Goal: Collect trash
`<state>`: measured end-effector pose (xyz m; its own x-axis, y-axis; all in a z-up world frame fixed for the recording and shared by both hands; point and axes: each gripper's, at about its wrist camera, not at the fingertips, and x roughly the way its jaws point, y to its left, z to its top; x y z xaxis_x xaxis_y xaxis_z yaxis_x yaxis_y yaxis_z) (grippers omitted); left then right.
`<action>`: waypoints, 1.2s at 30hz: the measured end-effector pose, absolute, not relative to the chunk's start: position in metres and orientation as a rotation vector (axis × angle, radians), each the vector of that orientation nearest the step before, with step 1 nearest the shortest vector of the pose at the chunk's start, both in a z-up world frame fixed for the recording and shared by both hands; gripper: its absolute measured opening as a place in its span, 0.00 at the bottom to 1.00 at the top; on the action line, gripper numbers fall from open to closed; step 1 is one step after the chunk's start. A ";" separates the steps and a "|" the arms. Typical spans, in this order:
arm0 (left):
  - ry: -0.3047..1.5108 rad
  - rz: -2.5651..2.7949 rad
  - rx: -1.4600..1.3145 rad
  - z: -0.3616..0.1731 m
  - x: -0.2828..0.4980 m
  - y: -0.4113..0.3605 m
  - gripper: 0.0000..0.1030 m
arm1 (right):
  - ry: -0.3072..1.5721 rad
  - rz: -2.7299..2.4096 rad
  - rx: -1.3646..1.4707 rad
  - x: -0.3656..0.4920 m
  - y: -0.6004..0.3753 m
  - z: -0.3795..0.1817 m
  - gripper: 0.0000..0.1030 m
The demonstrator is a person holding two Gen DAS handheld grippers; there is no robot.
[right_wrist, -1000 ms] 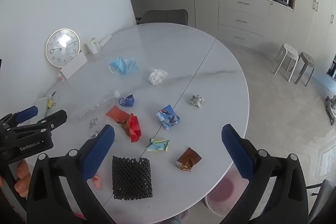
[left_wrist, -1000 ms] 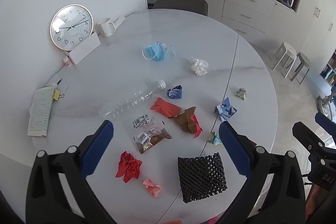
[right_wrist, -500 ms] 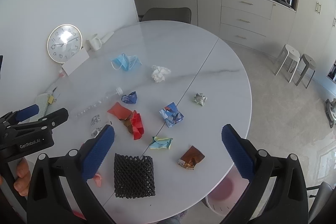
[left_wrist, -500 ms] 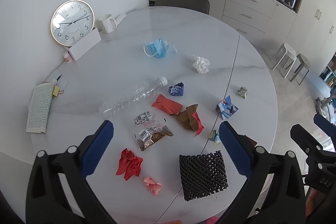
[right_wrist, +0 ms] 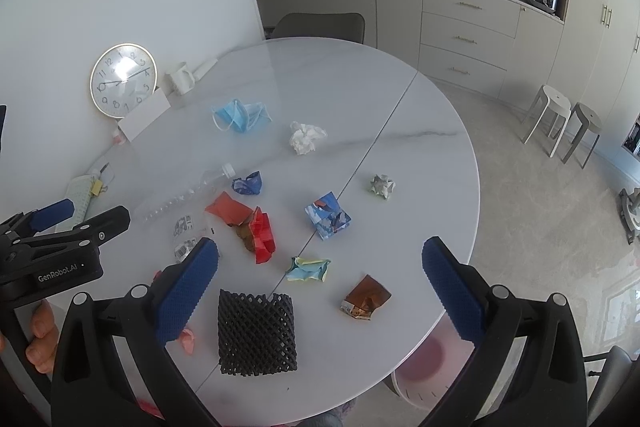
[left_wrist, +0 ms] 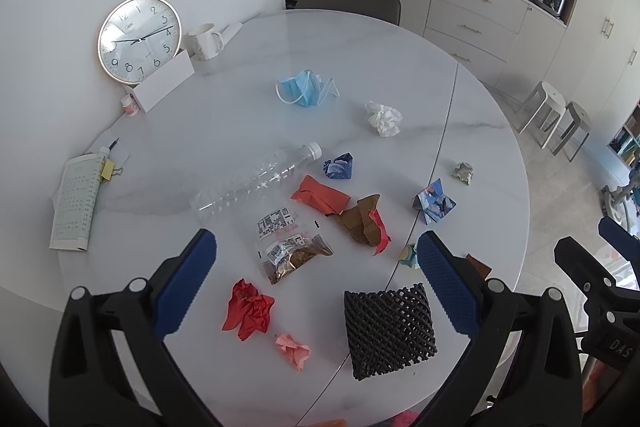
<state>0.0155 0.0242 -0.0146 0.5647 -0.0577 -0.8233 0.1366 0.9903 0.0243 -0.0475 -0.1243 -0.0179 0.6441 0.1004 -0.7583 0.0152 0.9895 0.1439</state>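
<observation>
Both tools hovered above the near rim of the round white marble-patterned table [left_wrist: 360, 51]: the left gripper [left_wrist: 316, 267] had its blue-padded jaws spread wide and held nothing, and the right gripper [right_wrist: 320, 271] was likewise fully open, empty and clear of every object. The litter lay scattered over the near half of the tabletop. A clear, empty plastic bottle [left_wrist: 256, 183] lay on its side, long axis diagonal, white cap pointing toward the far right and base toward the near left. Just beside its cap sat a dark blue crumpled paper [left_wrist: 339, 166]; nearer lay a flat red paper wrapper [left_wrist: 320, 195], a brown-and-red crumpled wrapper [left_wrist: 366, 223] and a transparent snack packet with printed labels [left_wrist: 288, 247]. A black foam mesh sleeve [left_wrist: 390, 331] rested near the front edge, with a red crumpled paper [left_wrist: 248, 309] and a small pink paper ball [left_wrist: 294, 345] to its left. A brown foil wrapper [right_wrist: 366, 297] lay close to the right-hand rim, above a pale translucent bin with a pink base [right_wrist: 424, 359] standing on the floor. The far half of the table, beyond a blue surgical mask [left_wrist: 306, 93] and a white crumpled tissue [left_wrist: 384, 119], offered open surface.
</observation>
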 end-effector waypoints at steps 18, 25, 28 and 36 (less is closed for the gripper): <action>0.968 -0.108 0.088 -0.015 0.015 0.026 0.94 | 0.876 0.051 0.144 -0.049 -0.123 -0.019 0.98; 0.971 -0.107 0.088 -0.015 0.015 0.027 0.94 | 0.876 0.051 0.142 -0.051 -0.122 -0.019 0.98; 0.971 -0.106 0.088 -0.015 0.015 0.028 0.94 | 0.878 0.051 0.143 -0.051 -0.123 -0.019 0.98; 0.975 -0.106 0.086 -0.015 0.015 0.029 0.94 | 0.882 0.050 0.143 -0.050 -0.124 -0.020 0.98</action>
